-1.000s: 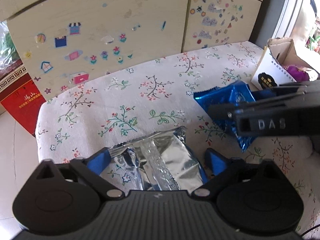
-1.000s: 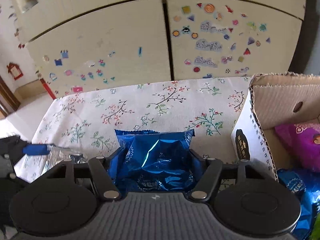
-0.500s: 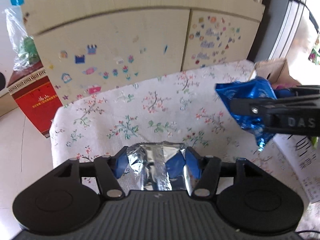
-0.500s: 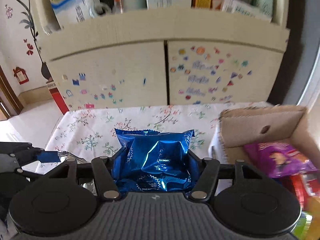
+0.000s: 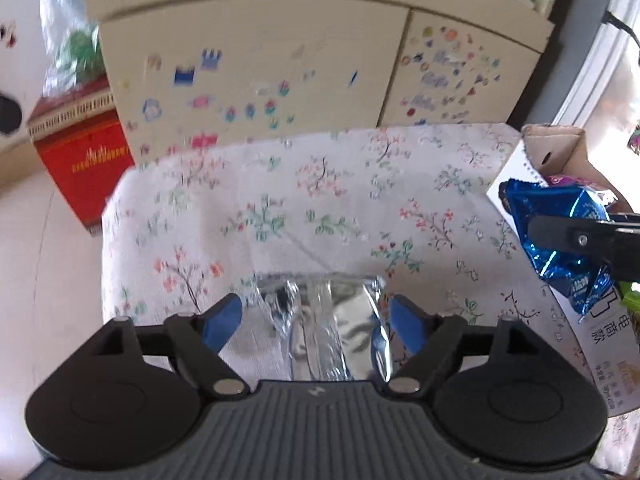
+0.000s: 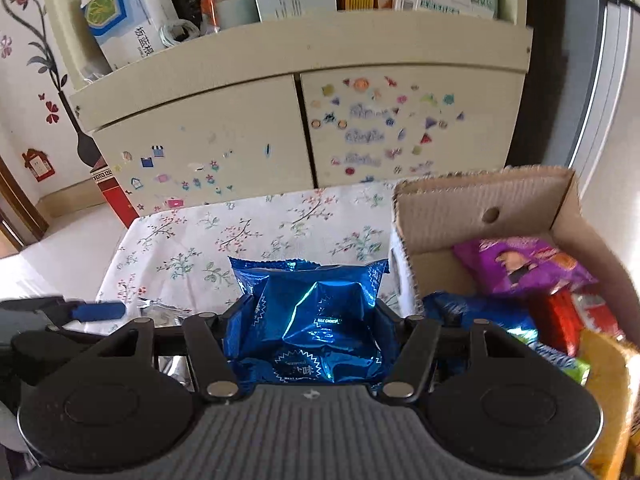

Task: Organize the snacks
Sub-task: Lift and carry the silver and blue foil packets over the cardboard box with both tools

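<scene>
- Blue snack packet [image 6: 316,320] clamped in right tool [image 6: 314,312], raised beside the cardboard box [image 6: 472,208].
- Silver packet [image 5: 320,320] between fingers of left tool [image 5: 316,316], spread apart, over floral-cloth bench [image 5: 320,200].

- A cream cabinet [image 6: 304,128] stands ahead of the hand-held gripper, its two doors dotted with small coloured stickers [image 6: 384,132].
- The open shelf [image 6: 280,8] above the doors is crowded with boxes and packets.
- A table under a white floral cloth [image 5: 320,200] sits just in front of the cabinet.
- To the left, a red box [image 5: 84,160] stands on the pale floor [image 5: 44,280] beside the cabinet.
- The left wall [image 6: 24,80] carries flower decals.
- To the right, a bright window [image 5: 616,68] lets in daylight past a dark frame.
</scene>
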`<state>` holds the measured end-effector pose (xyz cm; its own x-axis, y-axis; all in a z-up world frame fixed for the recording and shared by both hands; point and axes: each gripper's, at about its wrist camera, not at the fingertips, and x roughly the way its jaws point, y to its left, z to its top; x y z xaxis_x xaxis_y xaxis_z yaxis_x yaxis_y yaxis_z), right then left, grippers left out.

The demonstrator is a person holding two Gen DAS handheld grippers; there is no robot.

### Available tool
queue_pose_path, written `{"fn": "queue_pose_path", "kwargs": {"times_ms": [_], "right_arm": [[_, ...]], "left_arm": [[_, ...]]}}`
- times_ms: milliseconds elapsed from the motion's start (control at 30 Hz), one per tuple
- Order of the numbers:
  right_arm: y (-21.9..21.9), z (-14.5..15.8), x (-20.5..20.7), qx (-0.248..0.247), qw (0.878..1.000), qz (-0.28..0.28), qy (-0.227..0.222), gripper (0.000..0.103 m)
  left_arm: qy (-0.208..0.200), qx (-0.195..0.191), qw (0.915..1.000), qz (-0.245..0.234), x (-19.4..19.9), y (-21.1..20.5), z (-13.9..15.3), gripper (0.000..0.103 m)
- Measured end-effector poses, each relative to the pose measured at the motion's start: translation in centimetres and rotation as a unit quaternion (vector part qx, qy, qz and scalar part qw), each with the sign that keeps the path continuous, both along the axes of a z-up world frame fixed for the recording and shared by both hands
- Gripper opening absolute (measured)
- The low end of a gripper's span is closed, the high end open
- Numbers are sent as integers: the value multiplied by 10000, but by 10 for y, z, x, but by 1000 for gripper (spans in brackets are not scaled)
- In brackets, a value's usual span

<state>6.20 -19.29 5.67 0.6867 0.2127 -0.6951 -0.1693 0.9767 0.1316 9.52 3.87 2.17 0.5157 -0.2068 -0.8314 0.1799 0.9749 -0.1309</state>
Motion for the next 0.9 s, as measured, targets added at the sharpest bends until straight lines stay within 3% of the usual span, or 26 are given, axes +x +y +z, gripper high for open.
{"fn": "queue_pose_path", "kwargs": {"times_ms": [100, 233, 300, 400, 633, 900], "right_arm": [[7, -2, 2, 36, 9999, 113, 40, 68], [13, -5, 3, 28, 9998, 178, 63, 68], [13, -6, 4, 16, 9998, 186, 66, 68], [11, -7, 3, -15, 9998, 196, 66, 68], [8, -2, -1, -24, 9998, 198, -24, 68], [4, 22, -16, -77, 9986, 317, -410, 68]], "left_arm": [[90, 52, 9999, 41, -1, -3, -6, 86], [73, 514, 9984, -202, -4, -18, -14, 84], [80, 647, 9975, -266, -4, -22, -18, 73], [-16, 525, 9982, -291, -4, -21, -16, 58], [-353, 469, 9980, -233, -7, -22, 3, 58], [-795, 493, 9947, -422, -15, -34, 38, 58]]}}
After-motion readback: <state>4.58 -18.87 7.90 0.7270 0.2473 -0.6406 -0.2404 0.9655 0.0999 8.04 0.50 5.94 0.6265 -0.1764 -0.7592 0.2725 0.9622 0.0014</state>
